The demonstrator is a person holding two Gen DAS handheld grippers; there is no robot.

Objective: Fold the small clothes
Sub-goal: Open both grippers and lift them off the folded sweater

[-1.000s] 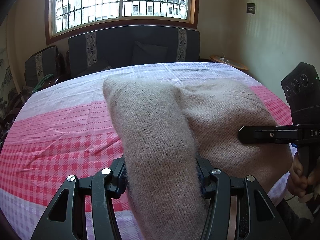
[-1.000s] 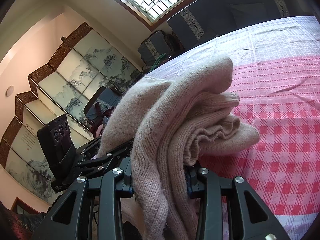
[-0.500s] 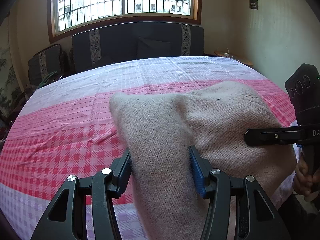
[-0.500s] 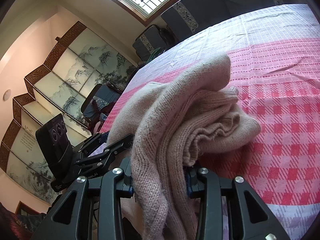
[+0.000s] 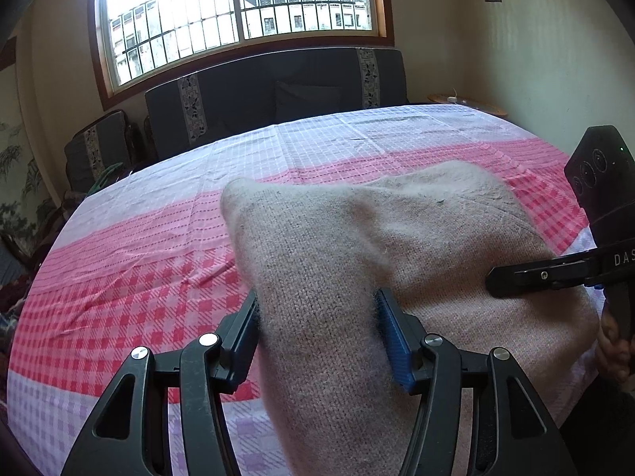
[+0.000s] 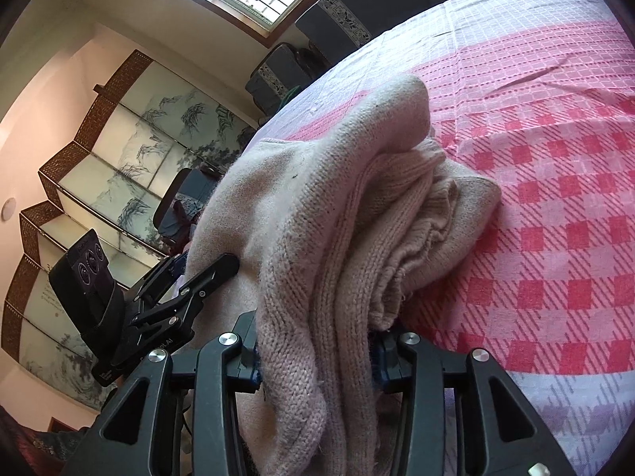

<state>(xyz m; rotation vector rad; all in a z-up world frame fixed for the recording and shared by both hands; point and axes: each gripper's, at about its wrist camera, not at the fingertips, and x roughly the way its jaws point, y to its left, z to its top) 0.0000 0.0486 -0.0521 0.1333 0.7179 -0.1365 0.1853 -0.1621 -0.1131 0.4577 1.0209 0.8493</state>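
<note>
White letters "DAS", cut off by the frame edge, stand on the right gripper (image 5: pixel 492 277) arm; print on the left gripper (image 6: pixel 234 263) is unreadable.

A pink and lilac checked cloth (image 5: pixel 158 261) covers the worktop. Beyond it stands a dark sofa (image 5: pixel 278 91) (patterned strips down its back) under a barred window (image 5: pixel 238 12). A folding screen (image 6: pixel 103 150) painted with ink landscapes stands by the wall.

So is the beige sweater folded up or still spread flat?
Folded. The sweater shows several stacked knit layers bunched between the right gripper, not one flat sheet on the checked cloth.
</note>
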